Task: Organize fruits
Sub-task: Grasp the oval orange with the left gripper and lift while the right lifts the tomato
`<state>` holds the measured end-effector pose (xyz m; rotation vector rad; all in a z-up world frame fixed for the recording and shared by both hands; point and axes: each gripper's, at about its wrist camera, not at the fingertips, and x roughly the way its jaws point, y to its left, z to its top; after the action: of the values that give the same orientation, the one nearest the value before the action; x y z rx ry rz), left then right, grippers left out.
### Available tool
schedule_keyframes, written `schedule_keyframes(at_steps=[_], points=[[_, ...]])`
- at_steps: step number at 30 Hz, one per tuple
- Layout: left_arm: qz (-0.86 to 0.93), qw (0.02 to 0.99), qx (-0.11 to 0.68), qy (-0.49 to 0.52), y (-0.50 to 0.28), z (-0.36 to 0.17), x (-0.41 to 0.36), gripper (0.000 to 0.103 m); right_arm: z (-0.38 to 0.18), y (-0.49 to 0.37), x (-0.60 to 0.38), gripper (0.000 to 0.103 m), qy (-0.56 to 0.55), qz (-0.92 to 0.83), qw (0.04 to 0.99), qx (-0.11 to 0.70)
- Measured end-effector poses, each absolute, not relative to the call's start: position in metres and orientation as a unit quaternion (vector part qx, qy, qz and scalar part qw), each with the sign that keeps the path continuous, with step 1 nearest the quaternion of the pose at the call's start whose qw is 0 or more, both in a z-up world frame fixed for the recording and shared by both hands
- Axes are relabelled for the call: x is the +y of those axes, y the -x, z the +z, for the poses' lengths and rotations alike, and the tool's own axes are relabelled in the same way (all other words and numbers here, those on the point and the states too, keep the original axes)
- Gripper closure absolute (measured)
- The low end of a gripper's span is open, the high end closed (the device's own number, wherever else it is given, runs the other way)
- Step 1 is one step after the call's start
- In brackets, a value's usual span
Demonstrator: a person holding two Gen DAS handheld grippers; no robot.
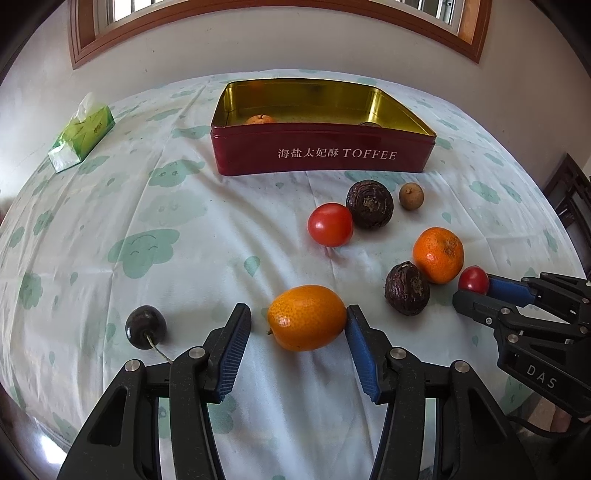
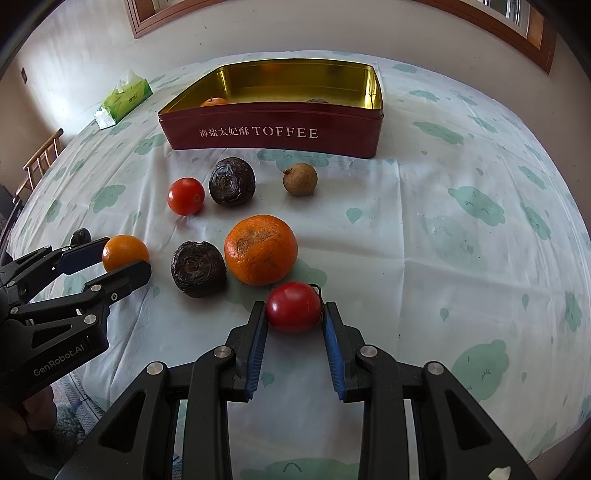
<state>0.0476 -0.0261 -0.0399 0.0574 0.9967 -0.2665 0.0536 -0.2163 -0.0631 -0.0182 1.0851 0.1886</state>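
Cloud-print cloth covers the tabletop (image 1: 147, 221); open toffee tin (image 1: 321, 155) waits behind for fruit. Left gripper (image 1: 299, 325) straddles the kumquat (image 1: 306, 317), one pad touching, not clamped. Right gripper (image 2: 294, 314) pinches a cherry tomato (image 2: 293, 306).

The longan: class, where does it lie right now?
In the right wrist view the longan lies on the cloth in front of the toffee tin, right of the upper dark wrinkled fruit.

Home room, cloud-print tablecloth (image 1: 147, 229), tissue pack (image 1: 82, 133), wood-framed window (image 1: 258, 22)
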Motion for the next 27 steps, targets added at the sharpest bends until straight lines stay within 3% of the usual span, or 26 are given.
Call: schedule_keyframes(at_steps=[5, 27], points=[[-0.133, 0.869, 0.476, -0.030, -0.0466, -0.0400, -0.0283, 0.060, -0.0630, -0.0537, -0.2163, 0.075, 0.009, 0.090, 0.852, 0.516], [-0.128, 0.873, 0.471, -0.023, -0.0447, -0.0348, -0.0235, 0.060, -0.0580, -0.0537, -0.2185, 0.075, 0.008, 0.087, 0.855, 0.511]])
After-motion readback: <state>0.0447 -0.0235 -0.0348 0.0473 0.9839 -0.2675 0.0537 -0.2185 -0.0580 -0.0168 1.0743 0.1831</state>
